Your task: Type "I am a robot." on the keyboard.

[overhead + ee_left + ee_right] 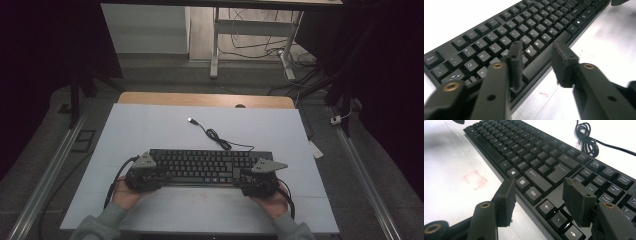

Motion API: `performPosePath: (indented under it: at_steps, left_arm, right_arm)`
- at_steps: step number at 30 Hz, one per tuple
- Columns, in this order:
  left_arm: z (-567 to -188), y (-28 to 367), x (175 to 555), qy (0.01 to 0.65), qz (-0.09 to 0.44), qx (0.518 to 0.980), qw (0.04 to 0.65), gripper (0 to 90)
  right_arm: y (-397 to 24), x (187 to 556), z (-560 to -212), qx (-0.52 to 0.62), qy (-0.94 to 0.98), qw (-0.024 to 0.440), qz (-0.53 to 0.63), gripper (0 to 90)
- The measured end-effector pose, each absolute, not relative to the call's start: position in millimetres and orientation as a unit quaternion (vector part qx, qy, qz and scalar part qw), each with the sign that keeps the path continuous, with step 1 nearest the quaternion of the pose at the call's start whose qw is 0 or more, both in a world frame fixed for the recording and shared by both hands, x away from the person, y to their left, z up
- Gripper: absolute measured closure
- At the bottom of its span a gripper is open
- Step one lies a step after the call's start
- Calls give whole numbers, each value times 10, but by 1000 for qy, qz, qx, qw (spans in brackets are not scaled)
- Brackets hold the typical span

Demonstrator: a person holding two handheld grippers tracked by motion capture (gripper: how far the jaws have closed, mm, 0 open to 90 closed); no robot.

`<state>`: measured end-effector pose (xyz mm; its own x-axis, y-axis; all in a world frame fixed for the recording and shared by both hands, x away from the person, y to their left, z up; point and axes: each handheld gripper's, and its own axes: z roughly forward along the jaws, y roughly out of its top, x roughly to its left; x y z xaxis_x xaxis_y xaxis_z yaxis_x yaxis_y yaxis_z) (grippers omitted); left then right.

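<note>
From the high view we see the whole flat black plastic keyboard (207, 166) lying across the near middle of the pale blue-white table mat (150, 130), long side left to right. Its thin black cable (220, 140) runs in a loose coil toward the far side and ends in a plug (190, 120). A person's hands come in from the near edge, with the left gripper (145, 175) at the keyboard's left end and the right gripper (257, 179) at its right end.

The left gripper view (537, 62) brings us close enough to read the letter keys. One jaw stands over the keys near the left end of the space bar, and the other hangs past the near edge, above the mat. The keyboard's near edge lies between them, but we see no pad pressing on it, so the jaws are apart.

The right gripper view (544, 200) shows us the arrow keys, the Enter key and the coiled cable beyond. One jaw is off the near edge over the mat, the other over the arrow keys. These jaws also stand apart, gripping nothing. A faint red square mark (475, 179) shows on the mat.
</note>
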<state>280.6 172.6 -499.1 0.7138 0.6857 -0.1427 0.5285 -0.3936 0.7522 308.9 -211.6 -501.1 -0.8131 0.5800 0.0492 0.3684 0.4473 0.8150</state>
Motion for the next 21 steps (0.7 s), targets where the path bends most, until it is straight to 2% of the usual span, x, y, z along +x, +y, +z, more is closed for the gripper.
performPosePath:
  at_steps: [8, 21]
  left_arm:
    - [-5044, 1632, 2838, 353, 79, 844, 397, 882]
    - [-5134, 1511, 2894, 347, 81, 857, 374, 886]
  right_arm:
    - [-2110, 3096, -5023, 283, 842, 118, 444, 444]
    - [-2107, 3097, -5029, 282, 843, 118, 442, 444]
